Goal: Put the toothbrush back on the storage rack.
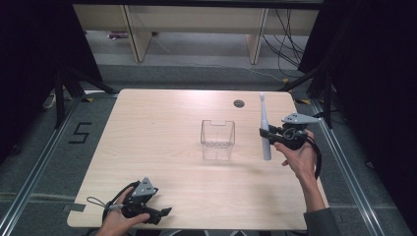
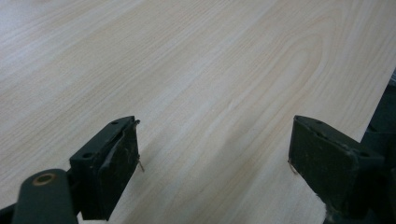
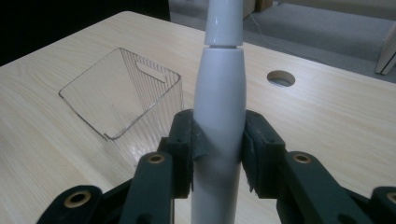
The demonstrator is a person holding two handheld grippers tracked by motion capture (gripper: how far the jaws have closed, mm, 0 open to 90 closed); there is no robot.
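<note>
A white electric toothbrush [image 1: 264, 129] stands upright in the air at the table's right side, its brush end up. My right gripper [image 1: 266, 133] is shut on its handle; in the right gripper view both black pads clamp the white handle [image 3: 219, 116] of the toothbrush. A clear plastic bin [image 1: 217, 139] stands open-topped at mid table, left of the toothbrush and apart from it [image 3: 122, 91]. My left gripper [image 1: 164, 213] rests near the front left edge, open. In the left gripper view its jaws stand wide apart over bare wood, my left gripper [image 2: 212, 154] holding nothing.
The light wooden table [image 1: 157, 128] has a round cable hole [image 1: 239, 103] near its far edge, behind the bin. Black stands and cables flank the table on the grey floor. A wooden bench stands beyond the far edge.
</note>
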